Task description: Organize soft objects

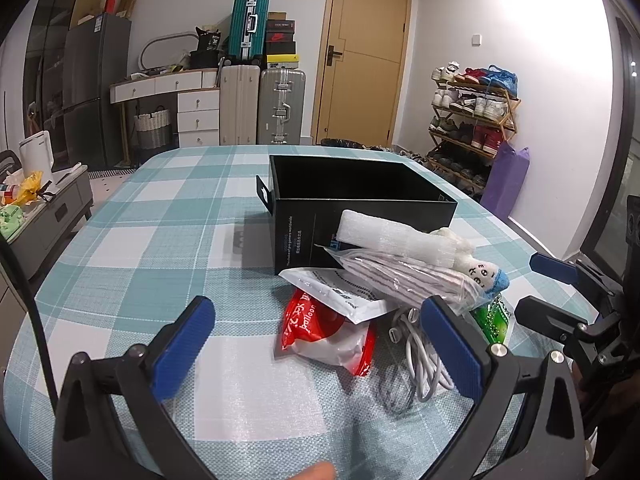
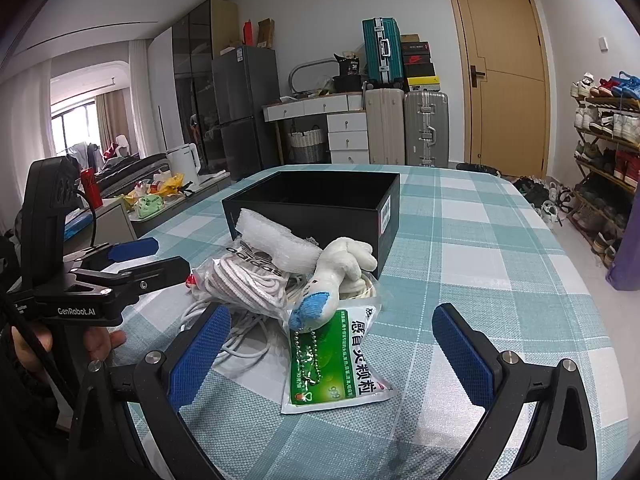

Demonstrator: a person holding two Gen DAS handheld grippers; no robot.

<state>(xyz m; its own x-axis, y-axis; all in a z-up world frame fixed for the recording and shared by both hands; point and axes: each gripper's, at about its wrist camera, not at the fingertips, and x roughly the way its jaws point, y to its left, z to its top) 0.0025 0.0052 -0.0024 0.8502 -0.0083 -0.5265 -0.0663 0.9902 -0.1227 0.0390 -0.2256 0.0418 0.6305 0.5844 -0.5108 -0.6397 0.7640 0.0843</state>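
Note:
An open black box (image 1: 360, 196) stands on the checked tablecloth (image 1: 160, 240); it also shows in the right wrist view (image 2: 316, 204). A pile lies in front of it: white foam roll (image 1: 396, 236), bagged striped cloth (image 1: 404, 276), white plush toy with blue end (image 2: 328, 280), red balloon bag (image 1: 320, 332), white cable (image 1: 424, 356), green medicine sachet (image 2: 336, 360). My left gripper (image 1: 320, 344) is open and empty, its fingers either side of the balloon bag. My right gripper (image 2: 332, 352) is open and empty around the green sachet.
Suitcases (image 1: 260, 104), a drawer unit (image 1: 196, 116) and a door (image 1: 360, 52) stand behind the table. A shoe rack (image 1: 472, 120) is at the right. A low side table with clutter (image 1: 36, 200) is at the left.

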